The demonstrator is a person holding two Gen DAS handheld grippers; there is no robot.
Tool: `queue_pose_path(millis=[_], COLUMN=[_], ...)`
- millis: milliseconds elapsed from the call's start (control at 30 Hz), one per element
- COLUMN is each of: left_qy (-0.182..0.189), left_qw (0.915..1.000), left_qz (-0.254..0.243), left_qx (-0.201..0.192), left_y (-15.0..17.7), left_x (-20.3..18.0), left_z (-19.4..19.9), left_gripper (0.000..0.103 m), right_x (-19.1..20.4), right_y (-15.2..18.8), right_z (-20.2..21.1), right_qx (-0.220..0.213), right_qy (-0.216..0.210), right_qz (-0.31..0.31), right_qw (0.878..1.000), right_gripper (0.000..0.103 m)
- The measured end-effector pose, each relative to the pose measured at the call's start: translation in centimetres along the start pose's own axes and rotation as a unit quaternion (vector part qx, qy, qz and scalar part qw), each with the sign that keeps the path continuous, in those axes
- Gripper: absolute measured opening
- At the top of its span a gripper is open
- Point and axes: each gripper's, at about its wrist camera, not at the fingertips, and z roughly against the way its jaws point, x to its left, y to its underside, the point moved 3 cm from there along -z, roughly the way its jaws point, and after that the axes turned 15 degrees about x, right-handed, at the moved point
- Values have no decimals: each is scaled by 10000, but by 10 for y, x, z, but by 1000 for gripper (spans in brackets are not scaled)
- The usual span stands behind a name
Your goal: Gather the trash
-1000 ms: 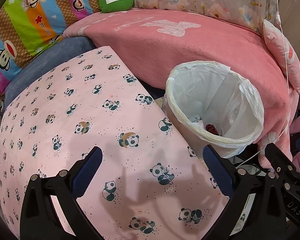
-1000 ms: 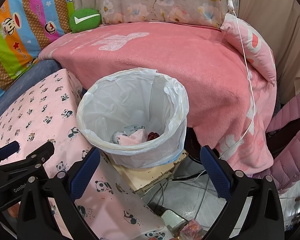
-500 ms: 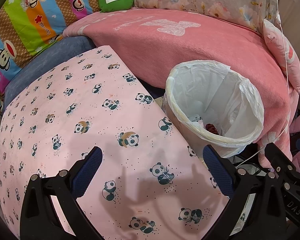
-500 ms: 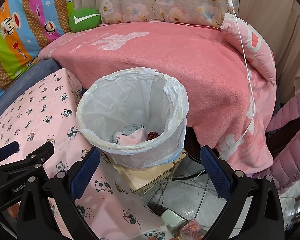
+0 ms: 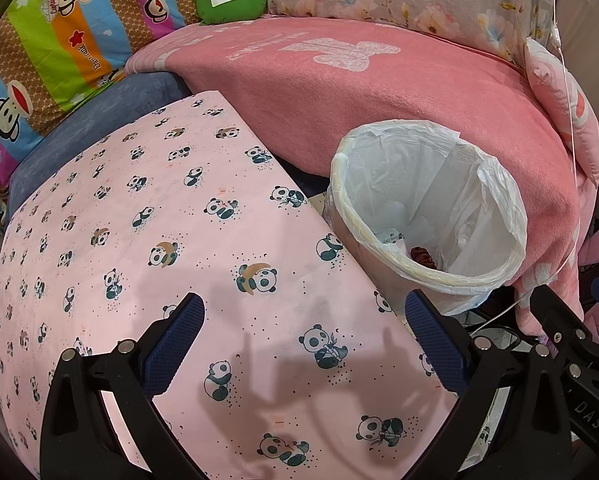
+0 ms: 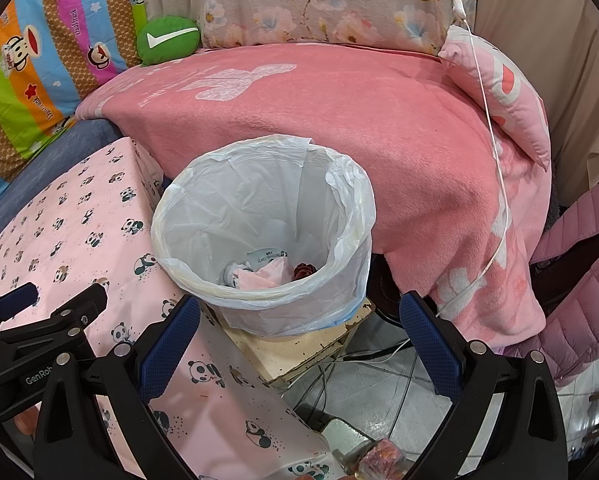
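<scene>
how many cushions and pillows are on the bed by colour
green cushion: 1
pink pillow: 1
striped cartoon pillow: 1
total: 3

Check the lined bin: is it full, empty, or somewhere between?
Nearly empty. The bin stands upright with only a few scraps lying at its bottom, well below the rim; the white liner's walls are bare.
</scene>
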Motion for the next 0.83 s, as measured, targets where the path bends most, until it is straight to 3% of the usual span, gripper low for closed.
queue_pose_path(millis=[833], left_qy=[84], left_qw=[9999], left_qz=[144], left_qx=[-43], left_y=[-1], left_x=[9], left_z=[3], left_gripper=[96], right_x=[-1], right_y=[0], right_z=[0], right_qx=[4], right_qy=[-7], right_qz=[5], right_qw=[10000], right_gripper=[98])
